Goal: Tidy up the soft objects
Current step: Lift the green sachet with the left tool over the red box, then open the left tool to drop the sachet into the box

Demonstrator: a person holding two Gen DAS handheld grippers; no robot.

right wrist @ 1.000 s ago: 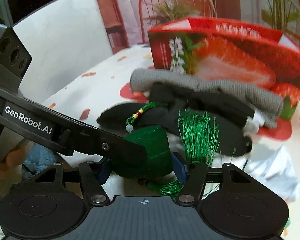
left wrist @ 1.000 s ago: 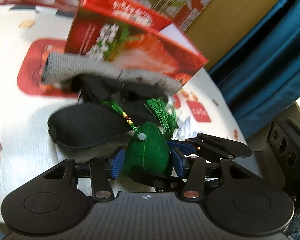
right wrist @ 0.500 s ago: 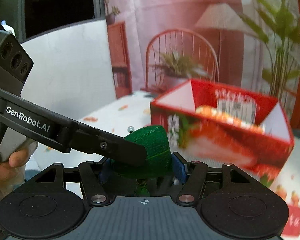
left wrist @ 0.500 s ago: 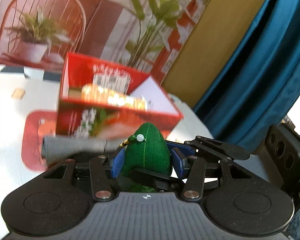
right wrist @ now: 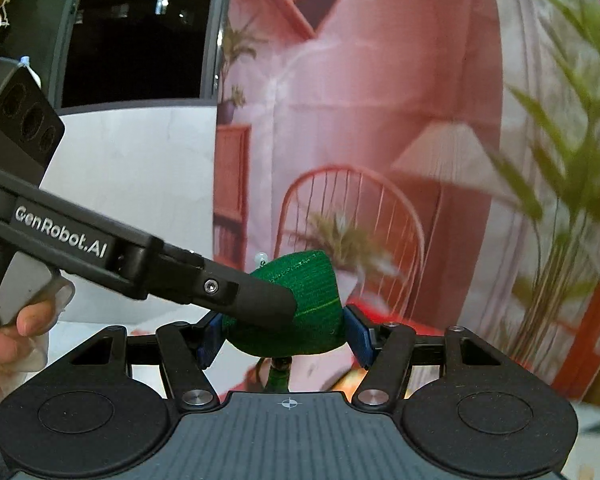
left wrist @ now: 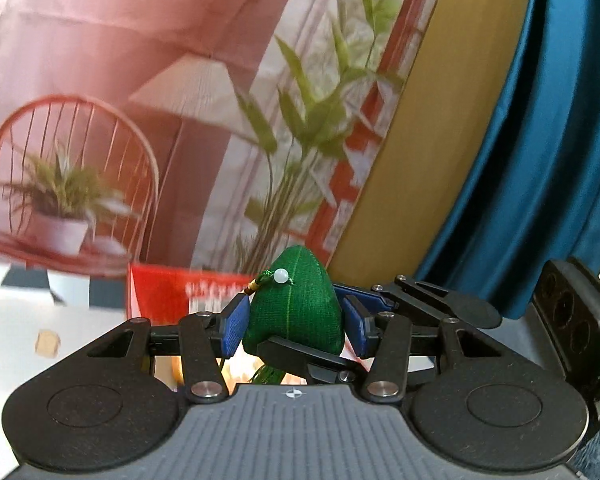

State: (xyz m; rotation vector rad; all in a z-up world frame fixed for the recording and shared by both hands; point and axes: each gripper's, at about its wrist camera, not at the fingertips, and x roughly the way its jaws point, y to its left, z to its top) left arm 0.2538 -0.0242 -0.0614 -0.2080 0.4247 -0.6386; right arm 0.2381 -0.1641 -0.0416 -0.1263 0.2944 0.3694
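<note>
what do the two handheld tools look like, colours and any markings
Both are matte black plastic: a ribbed grey-black front deck, two round discs, silver pivot screws, and blue pads on the fingers. The left tool carries white "GenRobot.AI" lettering and a three-lens black block. A green light glows on the right tool.

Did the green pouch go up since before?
Yes. The green pouch, pinched by both the left gripper and right gripper, rose: the red box, earlier above it, now sits lower behind.
</note>
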